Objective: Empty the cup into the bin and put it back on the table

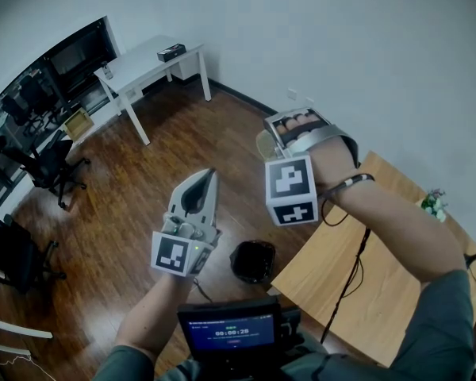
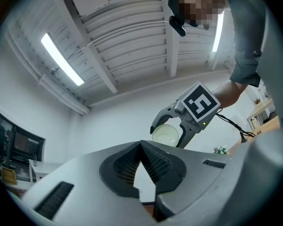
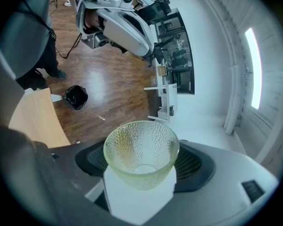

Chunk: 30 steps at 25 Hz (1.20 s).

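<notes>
Wooden floor, bin (image 1: 252, 260) beside bench (image 1: 390, 286), cup (image 3: 140, 150) aloft.
Right tool (image 1: 293, 130) clamps the cup, which looks empty; lower it upright onto the bench. Left tool (image 1: 200, 187) closed, empty.

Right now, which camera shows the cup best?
The right gripper view: the dimpled glass cup sits close and central. The left gripper view shows it small; the head view, just an edge behind the right tool.
</notes>
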{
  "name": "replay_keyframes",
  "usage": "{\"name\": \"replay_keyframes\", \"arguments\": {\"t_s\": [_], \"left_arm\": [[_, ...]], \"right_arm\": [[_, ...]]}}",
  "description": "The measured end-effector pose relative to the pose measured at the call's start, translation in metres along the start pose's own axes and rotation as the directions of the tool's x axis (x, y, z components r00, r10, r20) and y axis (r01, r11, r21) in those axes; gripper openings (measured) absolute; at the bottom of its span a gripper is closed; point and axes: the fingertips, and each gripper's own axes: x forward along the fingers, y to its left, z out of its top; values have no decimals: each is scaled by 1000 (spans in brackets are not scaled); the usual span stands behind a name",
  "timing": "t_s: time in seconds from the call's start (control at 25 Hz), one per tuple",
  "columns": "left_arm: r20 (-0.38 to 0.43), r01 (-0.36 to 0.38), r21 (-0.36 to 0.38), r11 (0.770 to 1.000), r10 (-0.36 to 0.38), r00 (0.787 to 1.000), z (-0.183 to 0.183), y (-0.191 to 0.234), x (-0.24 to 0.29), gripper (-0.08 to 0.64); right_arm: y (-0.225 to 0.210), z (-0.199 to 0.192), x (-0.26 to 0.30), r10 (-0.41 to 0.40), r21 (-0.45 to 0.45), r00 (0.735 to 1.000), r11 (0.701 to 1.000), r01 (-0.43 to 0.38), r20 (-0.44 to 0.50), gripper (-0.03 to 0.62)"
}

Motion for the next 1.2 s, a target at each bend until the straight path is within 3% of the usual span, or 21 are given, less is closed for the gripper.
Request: {"name": "replay_keyframes", "arguments": {"t_s": [0.76,1.2], "left_arm": [[34,2,-11,1000,-2,999,8,0,-2,-3],[11,-5,-27,1000,5,1000,8,1,-5,-3]], "right_arm": [[-6,1,-1,-30,-80,999,996,27,-31,397],[-6,4,-2,-46,-113,998,993,41,-39,397]]}}
